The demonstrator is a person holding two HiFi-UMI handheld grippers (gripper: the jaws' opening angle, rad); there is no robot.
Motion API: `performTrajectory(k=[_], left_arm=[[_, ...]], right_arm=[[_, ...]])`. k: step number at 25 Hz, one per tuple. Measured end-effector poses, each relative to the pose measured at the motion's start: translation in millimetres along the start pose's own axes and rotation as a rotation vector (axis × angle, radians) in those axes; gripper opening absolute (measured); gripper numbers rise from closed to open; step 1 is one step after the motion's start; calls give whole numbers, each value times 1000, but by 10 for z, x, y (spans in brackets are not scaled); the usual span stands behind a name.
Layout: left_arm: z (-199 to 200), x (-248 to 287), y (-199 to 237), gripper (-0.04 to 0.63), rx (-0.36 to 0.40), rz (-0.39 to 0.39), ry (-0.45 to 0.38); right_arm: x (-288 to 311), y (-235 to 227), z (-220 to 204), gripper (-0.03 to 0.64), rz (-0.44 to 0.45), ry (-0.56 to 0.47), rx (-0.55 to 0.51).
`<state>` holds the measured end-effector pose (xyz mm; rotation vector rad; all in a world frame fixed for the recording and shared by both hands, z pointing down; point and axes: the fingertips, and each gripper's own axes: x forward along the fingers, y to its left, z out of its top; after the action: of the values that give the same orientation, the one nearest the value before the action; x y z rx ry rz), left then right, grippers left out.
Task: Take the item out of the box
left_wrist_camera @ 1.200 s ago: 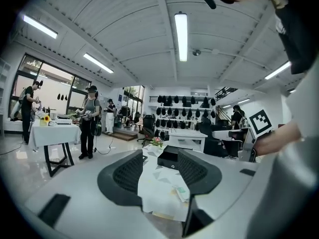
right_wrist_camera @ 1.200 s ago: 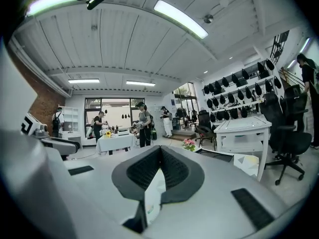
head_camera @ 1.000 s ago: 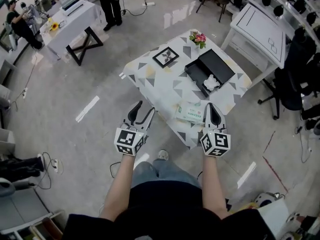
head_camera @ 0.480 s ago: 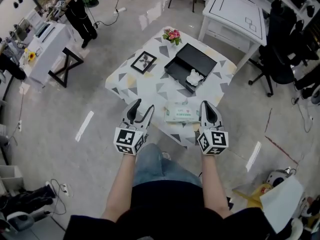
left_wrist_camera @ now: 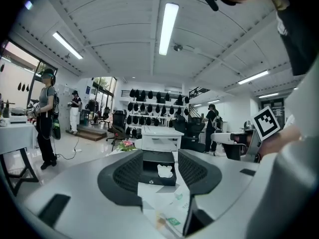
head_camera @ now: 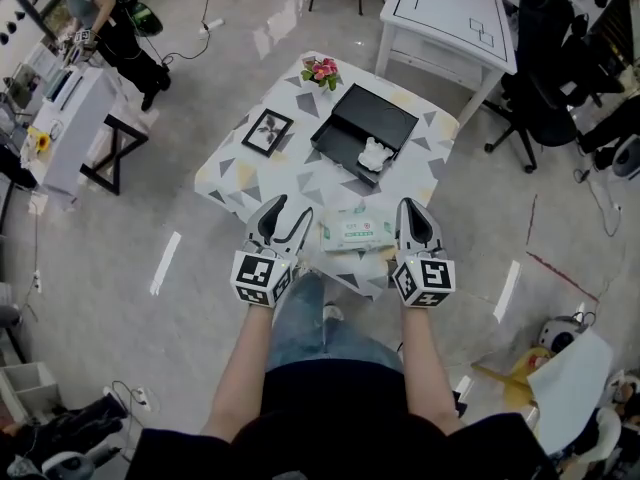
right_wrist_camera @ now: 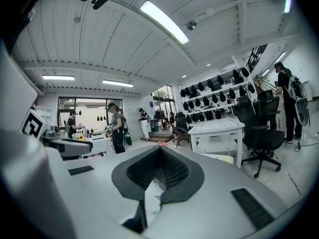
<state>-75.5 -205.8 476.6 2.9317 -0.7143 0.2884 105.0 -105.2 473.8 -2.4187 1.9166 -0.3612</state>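
Your left gripper: jaws wide apart, empty. Your right gripper: jaws pressed together, empty. White item lies in black box, ahead across table; dead ahead of left jaws, right gripper slightly nearer.

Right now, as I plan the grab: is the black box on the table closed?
No, the black box is open, and the white item lies uncovered inside it.
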Motion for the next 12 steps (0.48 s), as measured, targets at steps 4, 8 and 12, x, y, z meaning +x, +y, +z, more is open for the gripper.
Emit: performTrajectory(k=[4, 8, 12], left_arm=[[50, 270, 49, 218, 12, -58, 2], [84, 534, 135, 218, 17, -113, 4], [85, 812, 232, 218, 21, -174, 18]], right_arm=[[126, -66, 29, 2, -42, -2, 2], [281, -108, 45, 3, -83, -6, 5], [445, -179, 58, 3, -136, -7, 11]])
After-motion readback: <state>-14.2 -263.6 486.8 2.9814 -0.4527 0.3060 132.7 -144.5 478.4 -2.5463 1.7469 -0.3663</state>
